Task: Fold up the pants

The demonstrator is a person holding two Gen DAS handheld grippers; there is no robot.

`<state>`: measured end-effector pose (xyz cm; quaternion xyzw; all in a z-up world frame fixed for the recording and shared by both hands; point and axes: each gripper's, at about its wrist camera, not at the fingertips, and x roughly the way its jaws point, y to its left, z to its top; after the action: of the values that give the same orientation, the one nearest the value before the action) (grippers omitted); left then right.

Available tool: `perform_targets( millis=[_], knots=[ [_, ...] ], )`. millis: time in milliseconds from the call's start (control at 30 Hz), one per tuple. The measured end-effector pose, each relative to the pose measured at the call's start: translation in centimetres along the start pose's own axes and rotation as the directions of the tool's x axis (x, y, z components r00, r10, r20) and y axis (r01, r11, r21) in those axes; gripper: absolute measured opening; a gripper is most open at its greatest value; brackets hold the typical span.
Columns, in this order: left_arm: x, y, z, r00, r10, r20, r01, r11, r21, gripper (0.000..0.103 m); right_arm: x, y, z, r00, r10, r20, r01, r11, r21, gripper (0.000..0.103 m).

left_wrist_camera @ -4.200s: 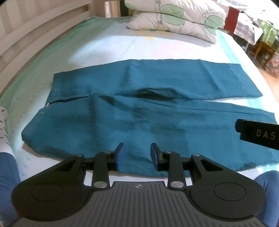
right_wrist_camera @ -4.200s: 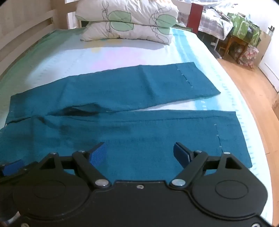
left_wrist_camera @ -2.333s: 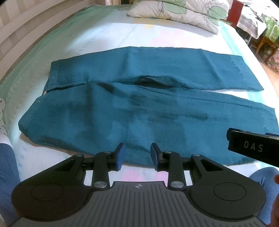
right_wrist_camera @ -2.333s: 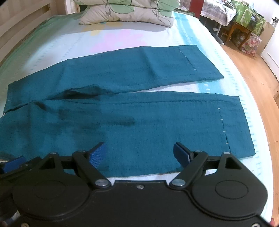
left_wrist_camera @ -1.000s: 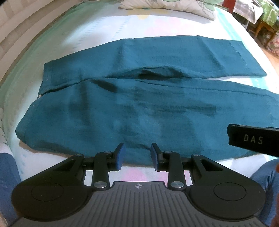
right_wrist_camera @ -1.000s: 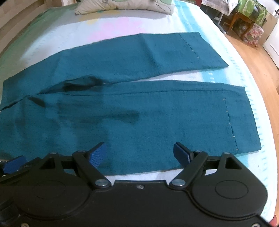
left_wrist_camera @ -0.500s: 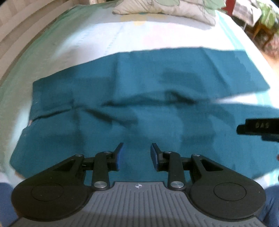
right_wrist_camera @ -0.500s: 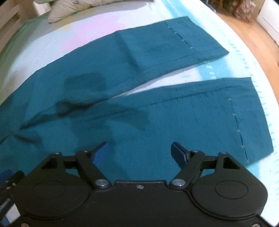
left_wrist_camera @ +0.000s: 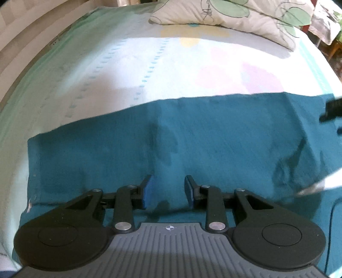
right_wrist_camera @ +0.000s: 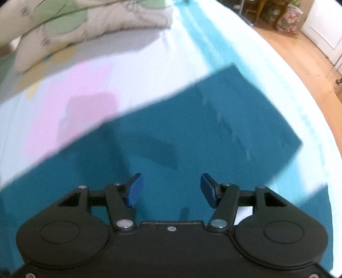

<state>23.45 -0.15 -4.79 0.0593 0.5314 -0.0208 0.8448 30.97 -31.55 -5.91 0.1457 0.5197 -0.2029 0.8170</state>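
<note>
- I see teal pants (left_wrist_camera: 213, 136) spread flat on a bed sheet (left_wrist_camera: 132, 70), white with pastel patches.
- A leaf-print pillow (left_wrist_camera: 235, 12) lies at the far end; wooden floor (right_wrist_camera: 299, 70) runs along the bed's right side.
- My left gripper (left_wrist_camera: 167, 190) hangs over the waist end, jaws partly apart, gripping nothing.
- My right gripper (right_wrist_camera: 168, 189) is over the far leg near its hem, jaws closing, wide apart, pads off the cloth.

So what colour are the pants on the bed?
The pants are dark teal, a blue-green, all one colour. The left wrist view shows them best.
</note>
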Motion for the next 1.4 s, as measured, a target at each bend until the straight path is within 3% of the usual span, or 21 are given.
perform_targets(
  millis=[133,267,500,533,567,633,700,967,1233,1400],
  knots=[
    [1.6,0.2,1.1,1.000,0.009,-0.012,-0.009,1.000,0.004,0.031,2.7,1.1,3.8,0.999,-0.009,0.048,0.005,0.995,0.095,0.064],
    [3.0,0.8,1.5,1.000,0.010,-0.022,-0.010,1.000,0.002,0.031,5.8,1.9,6.3,0.999,-0.008,0.037,0.002,0.985,0.172,0.064],
    [3.8,1.4,1.8,0.999,0.016,-0.030,-0.016,1.000,-0.008,0.031,9.6,2.3,7.3,0.998,-0.041,-0.052,0.051,0.975,0.217,0.063],
    [3.9,1.4,1.8,0.999,0.016,-0.029,-0.016,1.000,-0.010,0.031,9.4,2.1,6.9,0.999,-0.036,-0.028,0.041,0.977,0.209,0.062],
    [3.9,1.4,2.0,0.999,0.015,-0.029,-0.016,1.000,-0.013,0.031,9.1,1.9,6.5,0.999,-0.040,-0.011,0.041,0.979,0.200,0.056],
    [3.8,1.3,2.1,1.000,0.011,-0.026,-0.012,1.000,-0.024,0.031,8.8,1.6,6.0,0.999,-0.052,-0.006,0.052,0.987,0.151,0.028],
    [3.8,1.3,2.4,1.000,-0.007,-0.026,0.006,0.999,-0.037,0.031,8.0,0.4,5.2,1.000,-0.002,-0.018,0.004,0.990,0.140,0.012],
    [3.8,0.2,5.1,0.996,-0.088,0.000,0.088,0.993,-0.084,0.030,4.3,-3.6,1.1,0.995,0.095,-0.036,-0.088,0.984,0.155,0.008],
    [6.2,-0.5,7.3,0.990,-0.136,-0.030,0.129,0.980,-0.154,0.031,4.9,-4.7,-0.8,0.989,0.141,-0.053,-0.131,0.979,0.154,0.008],
    [8.0,0.3,7.9,0.983,-0.173,-0.053,0.156,0.958,-0.242,0.030,5.1,-5.0,-1.1,0.987,0.152,-0.057,-0.142,0.978,0.151,0.008]
  ],
)
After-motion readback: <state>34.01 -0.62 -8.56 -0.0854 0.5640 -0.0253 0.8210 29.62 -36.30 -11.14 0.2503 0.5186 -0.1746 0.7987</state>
